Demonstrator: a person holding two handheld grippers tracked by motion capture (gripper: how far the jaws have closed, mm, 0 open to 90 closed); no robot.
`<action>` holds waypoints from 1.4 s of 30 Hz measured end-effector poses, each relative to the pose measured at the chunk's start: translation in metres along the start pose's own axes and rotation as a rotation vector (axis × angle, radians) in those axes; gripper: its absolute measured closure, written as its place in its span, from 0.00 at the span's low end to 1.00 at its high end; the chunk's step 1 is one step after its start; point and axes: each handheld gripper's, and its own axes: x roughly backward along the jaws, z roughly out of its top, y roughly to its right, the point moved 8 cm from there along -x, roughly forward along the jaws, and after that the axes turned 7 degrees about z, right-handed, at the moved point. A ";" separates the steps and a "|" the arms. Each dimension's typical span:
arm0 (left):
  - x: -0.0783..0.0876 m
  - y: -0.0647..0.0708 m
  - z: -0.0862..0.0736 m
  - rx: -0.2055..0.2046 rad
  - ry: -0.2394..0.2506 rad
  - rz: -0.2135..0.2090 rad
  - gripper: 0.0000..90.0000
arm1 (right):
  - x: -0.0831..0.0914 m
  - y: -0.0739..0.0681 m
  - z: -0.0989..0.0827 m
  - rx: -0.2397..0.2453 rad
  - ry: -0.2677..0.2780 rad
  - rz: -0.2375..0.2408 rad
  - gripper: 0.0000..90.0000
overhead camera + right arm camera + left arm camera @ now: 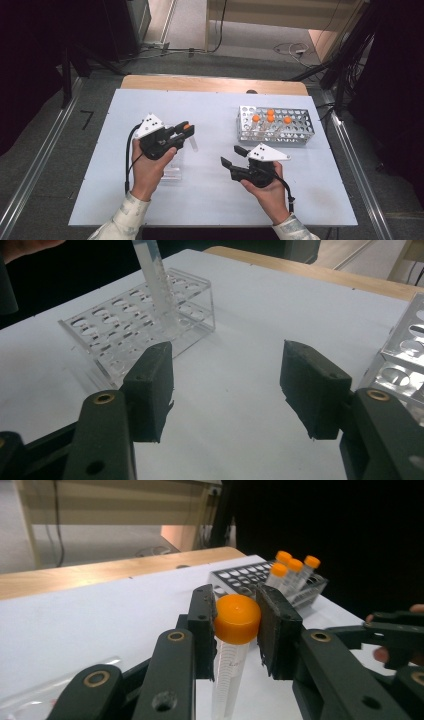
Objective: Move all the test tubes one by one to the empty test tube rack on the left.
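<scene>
— Four orange-capped tubes [270,119] stood in the metal rack [300,136] in the high view, and a fifth tube [190,137] was out of it, well to the left of that rack. How did you read the progress?

— As a transfer partway along, by my judgement. The left gripper [186,131] was pinching that tube by its cap, above the clear rack [171,172] that lay on the desk [215,200] far left of the metal rack. The right gripper [234,156] sat just in front of the metal rack, spread, with nothing in it.

— Did the left gripper view bear that out?

— It did. The left gripper [237,625] had both pads pressed on the orange cap [237,617], the tube's clear body hanging down between them. Beyond it stood the metal rack [250,577] with three caps showing.

— And the right gripper view?

— The right gripper [227,385] was open over bare desk, empty. The clear rack [135,325] lay ahead with the tube [155,277] hanging over its holes; the metal rack's edge [405,360] was beside the right-hand jaw. I could not tell whether the tip had entered a hole, so seating it seemed left to do, with four tubes possibly to follow.
</scene>
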 end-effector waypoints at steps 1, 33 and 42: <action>0.002 -0.008 0.003 0.006 0.012 0.024 0.79 | 0.001 0.001 0.000 -0.004 0.000 -0.002 0.41; -0.015 -0.046 -0.008 -0.094 -0.004 0.200 0.79 | 0.010 0.012 0.003 -0.027 0.024 -0.021 0.41; -0.021 -0.046 -0.022 -0.111 -0.051 0.209 0.79 | 0.011 0.012 0.003 -0.023 0.023 -0.020 0.41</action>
